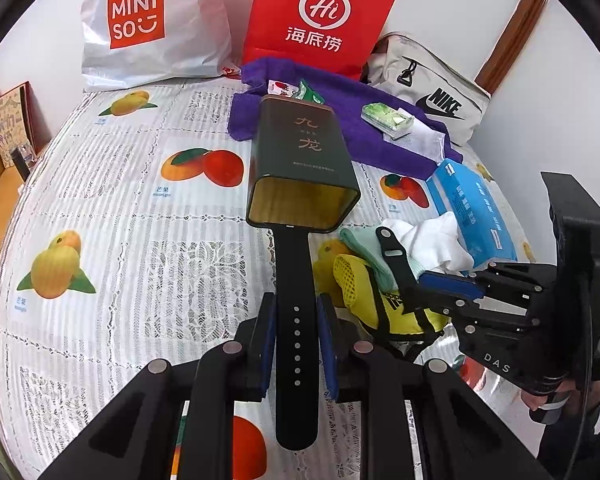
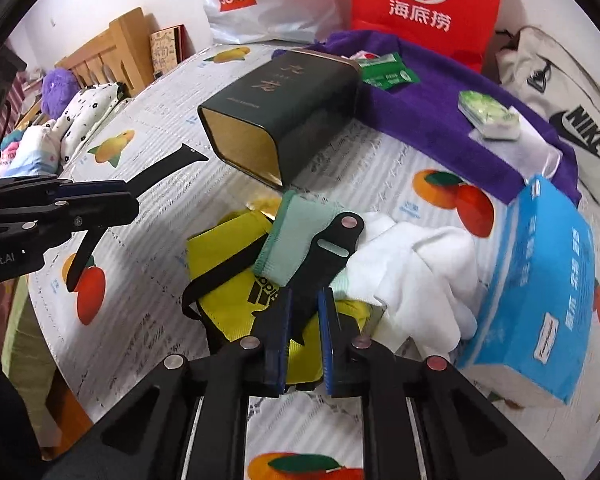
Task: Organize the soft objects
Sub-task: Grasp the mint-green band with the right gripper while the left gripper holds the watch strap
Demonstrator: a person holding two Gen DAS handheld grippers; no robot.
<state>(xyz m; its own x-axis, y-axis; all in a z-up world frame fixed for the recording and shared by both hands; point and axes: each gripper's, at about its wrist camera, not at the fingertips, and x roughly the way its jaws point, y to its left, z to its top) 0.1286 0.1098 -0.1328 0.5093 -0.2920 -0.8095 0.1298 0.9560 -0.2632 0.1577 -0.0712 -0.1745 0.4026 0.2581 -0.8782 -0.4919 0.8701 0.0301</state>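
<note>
Worktop with mango-print cloth. Left tongs: pinching a black strap with holes, its far end touching the open mouth of the dark green tin lying on its side. Right tongs: pinching the black buckle strap over the yellow bag. Mint sock and white sock lie heaped beside the blue tissue pack.

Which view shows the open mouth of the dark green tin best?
The right wrist view: the dark green tin lies angled there, its gold inside visible. The left wrist view shows the mouth foreshortened, its lower rim crossed by the black strap.
</note>
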